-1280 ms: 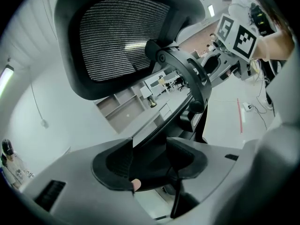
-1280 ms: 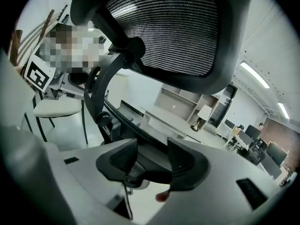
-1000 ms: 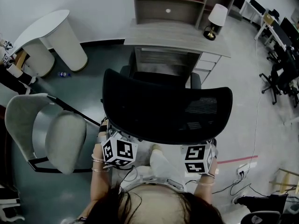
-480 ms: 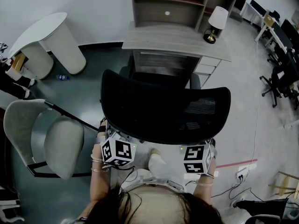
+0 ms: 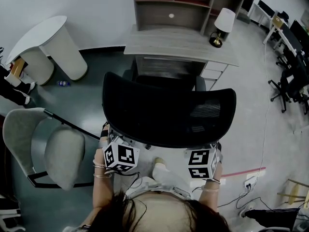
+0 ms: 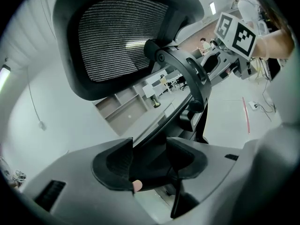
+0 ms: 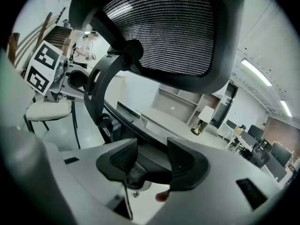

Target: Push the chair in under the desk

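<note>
The chair (image 5: 164, 112) is stood close before the desk (image 5: 159, 40), not yet fully under it. Behind its back, on the left, the left gripper (image 6: 150, 150) is clamped on a dark rim low on the frame, and on the right the right gripper (image 7: 152, 154) is pinched on the same rim. The chair is judged fairly heavy but likely to roll; since the mesh would give, the stiff frame is best held low and pushed evenly, lest it swivel.
</note>
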